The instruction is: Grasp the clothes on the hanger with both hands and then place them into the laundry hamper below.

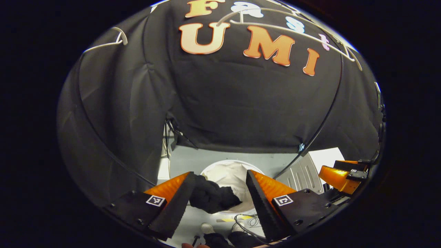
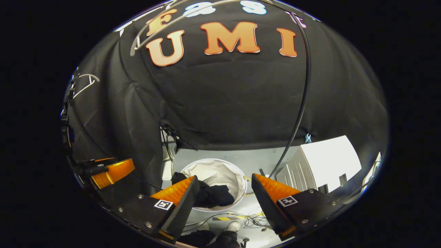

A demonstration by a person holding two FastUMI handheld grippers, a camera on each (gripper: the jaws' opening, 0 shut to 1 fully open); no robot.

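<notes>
Clothes lie in the hamper beyond both jaws; left gripper and right gripper jaws wide, holding nothing.

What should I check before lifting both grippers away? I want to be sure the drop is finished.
1. Left gripper open, nothing between its fingers: ok.
2. Right gripper open, holding nothing: ok.
3. Dark clothes lie inside the laundry hamper: ok.
4. Clothes fully inside, none over the rim: not ok, part drapes over the near edge.
5. White hanger is bare: ok.
6. Cables on the floor stay away from the grippers: ok.
</notes>
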